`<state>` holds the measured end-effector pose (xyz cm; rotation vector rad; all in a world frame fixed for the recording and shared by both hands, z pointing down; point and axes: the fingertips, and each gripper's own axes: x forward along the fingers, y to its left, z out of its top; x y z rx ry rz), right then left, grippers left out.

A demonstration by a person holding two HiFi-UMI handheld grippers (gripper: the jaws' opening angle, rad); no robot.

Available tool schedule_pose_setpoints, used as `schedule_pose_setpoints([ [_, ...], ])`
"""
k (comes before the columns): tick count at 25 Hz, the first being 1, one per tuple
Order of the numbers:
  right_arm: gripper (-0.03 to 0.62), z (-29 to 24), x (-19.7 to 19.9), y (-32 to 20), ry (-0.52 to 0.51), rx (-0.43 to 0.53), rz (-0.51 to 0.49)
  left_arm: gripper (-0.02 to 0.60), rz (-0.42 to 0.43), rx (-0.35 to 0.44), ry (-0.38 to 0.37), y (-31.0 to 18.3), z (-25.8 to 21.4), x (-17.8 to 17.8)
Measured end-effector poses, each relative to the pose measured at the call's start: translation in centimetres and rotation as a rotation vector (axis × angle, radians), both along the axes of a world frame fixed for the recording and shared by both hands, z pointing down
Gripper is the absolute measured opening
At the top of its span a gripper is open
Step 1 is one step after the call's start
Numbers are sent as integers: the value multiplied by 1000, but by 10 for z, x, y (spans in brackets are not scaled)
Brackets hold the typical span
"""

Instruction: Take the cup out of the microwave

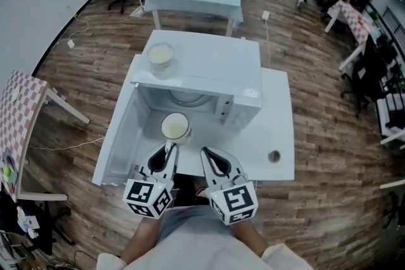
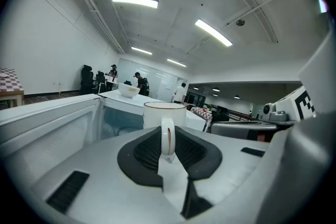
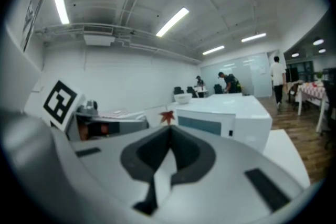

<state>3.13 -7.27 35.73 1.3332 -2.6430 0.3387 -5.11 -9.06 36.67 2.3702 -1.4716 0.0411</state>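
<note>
A white cup (image 1: 175, 128) hangs in the air just in front of the open microwave (image 1: 209, 76). My left gripper (image 1: 169, 147) is shut on its handle. In the left gripper view the handle (image 2: 167, 136) stands upright between the jaws of my left gripper (image 2: 167, 152), with the cup body (image 2: 164, 112) beyond it. My right gripper (image 1: 205, 151) is beside it to the right, shut with nothing in it. In the right gripper view my right gripper (image 3: 169, 131) has its jaws together, and the cup's red leaf mark (image 3: 167, 116) shows just past them.
The microwave door (image 1: 120, 142) swings out to the left. A white bowl (image 1: 161, 55) sits on top of the microwave. A glass turntable (image 1: 188, 98) lies inside the cavity. The white table (image 1: 278, 129) has a round hole (image 1: 273, 155) at the right front. People stand far back.
</note>
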Motion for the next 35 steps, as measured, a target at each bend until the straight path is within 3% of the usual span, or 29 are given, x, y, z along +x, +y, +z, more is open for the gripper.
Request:
schedule_pose_setpoints([
  [7, 21, -19, 8, -6, -5, 31, 15, 67, 14, 72, -22, 10, -45, -2],
  [11, 21, -36, 11, -6, -25, 51, 0, 67, 30, 71, -1, 16, -62, -6],
  [23, 21, -66, 20, -13, -65, 60, -138, 67, 36, 82, 20, 16, -68, -14],
  [35, 21, -71, 18, -10, -70, 29, -160, 67, 66, 46, 26, 14, -62, -11],
])
